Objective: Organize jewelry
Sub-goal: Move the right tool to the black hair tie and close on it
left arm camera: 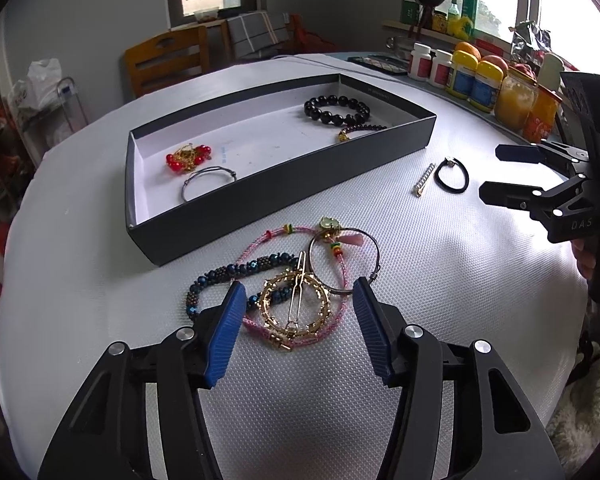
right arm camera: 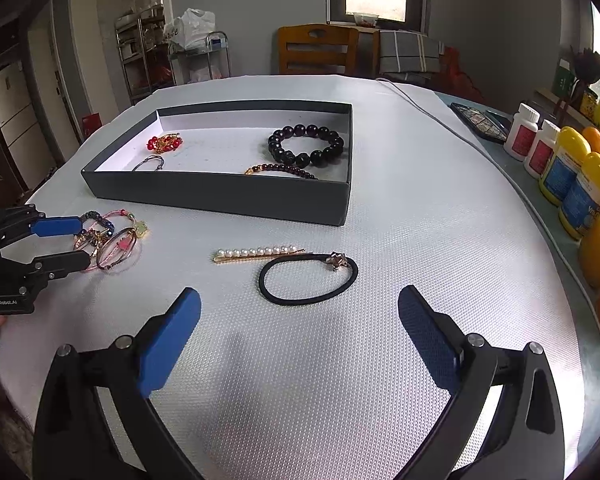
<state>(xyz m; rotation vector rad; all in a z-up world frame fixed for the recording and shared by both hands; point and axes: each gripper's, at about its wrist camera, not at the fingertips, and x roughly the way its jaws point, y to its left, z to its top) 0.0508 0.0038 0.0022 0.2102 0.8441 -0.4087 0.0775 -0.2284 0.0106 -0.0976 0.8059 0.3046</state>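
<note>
carrying everything is the round surface (right arm camera: 380, 360) under a white textured cover, which gives small pieces a plain ground to be seen and picked from. on it, toward the far side, lies the dark box lid (left arm camera: 284, 184) used as a tray, its low walls there to keep sorted pieces from sliding off; inside it already rest a black bead bracelet (left arm camera: 337, 110), a thin dark-red bead bracelet (left arm camera: 360, 130), a red bead cluster (left arm camera: 187, 159) and a silver bangle (left arm camera: 208, 182), set well apart as if by kind.

the left claw (left arm camera: 298, 312) is tilted down over the unsorted tangle just outside the tray, its jaws at a middling width and straddling the heap without pressing on anything, likely lined up to pinch one piece. in that heap a blue bead bracelet (left arm camera: 228, 276), a pink cord bracelet (left arm camera: 300, 330) and a wire bangle (left arm camera: 344, 260) overlap, with a gold ring bracelet (left arm camera: 296, 304) and a gold hair clip (left arm camera: 298, 292) on top.

the right claw (right arm camera: 300, 340) hangs wide and empty, near a black hair tie (right arm camera: 308, 280) and a pearl hair pin (right arm camera: 258, 252) that lie loose beside each other on the surface, probably next in its turn.
</note>
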